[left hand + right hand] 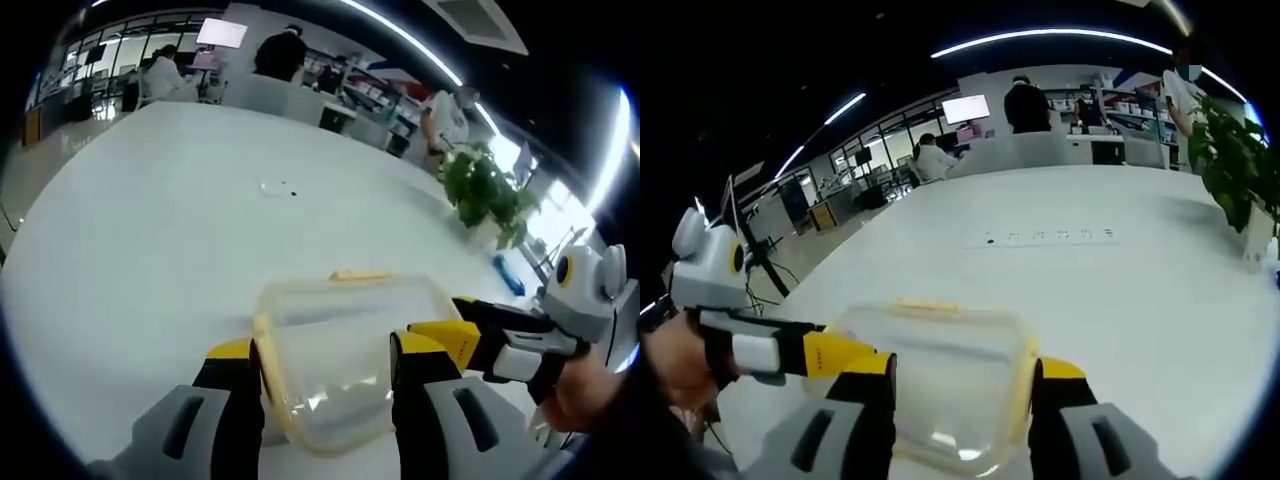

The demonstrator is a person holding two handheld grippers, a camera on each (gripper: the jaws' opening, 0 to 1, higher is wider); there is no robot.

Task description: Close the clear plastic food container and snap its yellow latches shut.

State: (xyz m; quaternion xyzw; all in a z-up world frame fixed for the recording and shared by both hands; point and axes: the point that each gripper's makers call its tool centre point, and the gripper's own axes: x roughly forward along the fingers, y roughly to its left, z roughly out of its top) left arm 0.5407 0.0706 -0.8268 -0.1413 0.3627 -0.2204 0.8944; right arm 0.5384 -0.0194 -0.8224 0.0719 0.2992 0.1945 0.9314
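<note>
Straddling the clear plastic food container [345, 365] with both hand-held grippers [325, 370] [962, 385] spread wide on the white worktop [150, 260], I judge its lid already on, yellow latches [925, 305] seemingly unsnapped.

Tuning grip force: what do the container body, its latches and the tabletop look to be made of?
Container: clear, slightly cloudy plastic by the look; the table shows through it and it carries soft glints.
Latches: opaque yellow, likely plastic, with a smooth look.
Table: white, smooth, faintly glossy with soft ceiling-light reflections, perhaps laminate; cannot tell for sure.
</note>
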